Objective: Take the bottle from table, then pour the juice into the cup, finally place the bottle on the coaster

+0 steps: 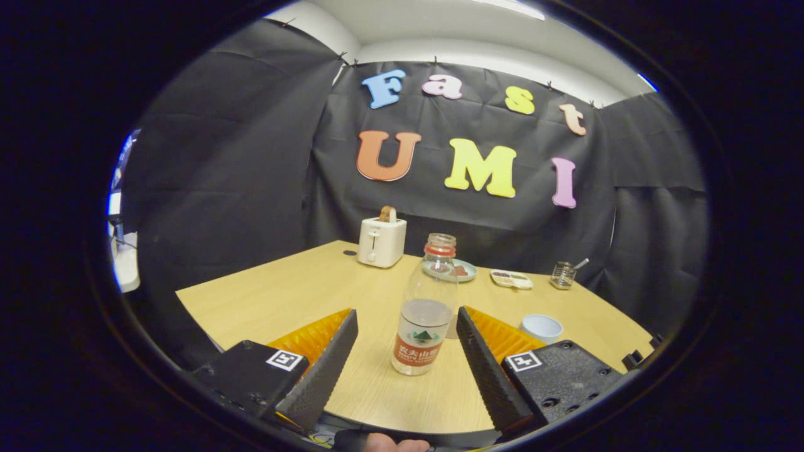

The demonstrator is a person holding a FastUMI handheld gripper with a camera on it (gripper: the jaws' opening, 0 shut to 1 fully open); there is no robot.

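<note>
Gripper view. Your gripper (407, 336) stands with its fingers spread wide, touching nothing. The bottle (427, 307) rises upright between them, at the centre of the frame, clear of both fingers, its base on the wooden table (276, 295). It has no cap, and clear liquid fills it to roughly the top of its label. The cup (541, 327) sits low and right of centre, just beyond the right finger; whether it holds any liquid cannot be told from this angle. A small pale disc, partly hidden behind the bottle's right side, may be the coaster, but too little of it shows to be sure; the bottle does not appear to rest on it.

In the upper middle of the frame stand a toaster (381, 240), a plate (457, 270), a small tray (512, 279) and a glass jar (563, 275), none part of the task.

Progress, as a judgement: the bottle stands on the table and is not gripped. This fits an approach to grasp it, or equally a release after setting it down; the scene does not settle which.
</note>
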